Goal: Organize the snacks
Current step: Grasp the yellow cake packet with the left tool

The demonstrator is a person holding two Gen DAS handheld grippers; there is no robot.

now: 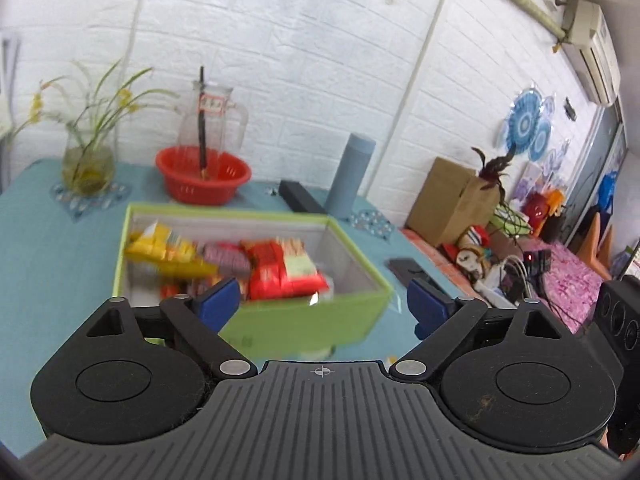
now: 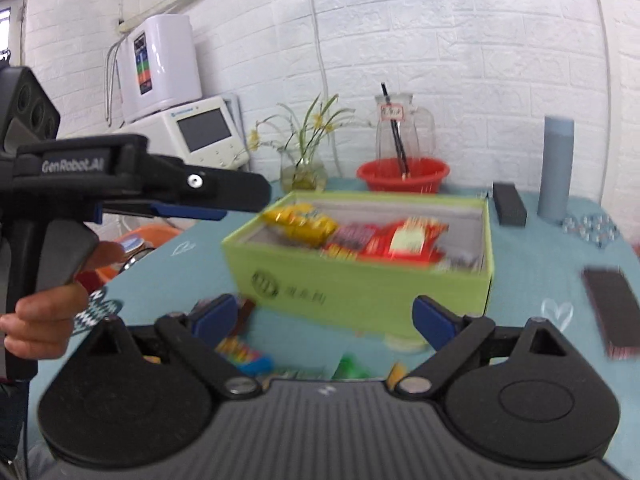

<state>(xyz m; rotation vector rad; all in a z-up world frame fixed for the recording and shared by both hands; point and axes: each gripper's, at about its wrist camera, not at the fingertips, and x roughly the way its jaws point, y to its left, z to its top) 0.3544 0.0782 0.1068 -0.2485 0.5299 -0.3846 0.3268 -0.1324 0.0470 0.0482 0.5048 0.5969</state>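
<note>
Both tools (image 1: 322, 302) (image 2: 324, 318) before snack box (image 1: 304, 320).

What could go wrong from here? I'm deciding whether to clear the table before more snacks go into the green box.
1. Loose snacks lie close under the open right gripper, partly hidden; a reach could push them around.
2. The glass pitcher and flower vase stand behind the green box; a long reach might tip them.
</note>
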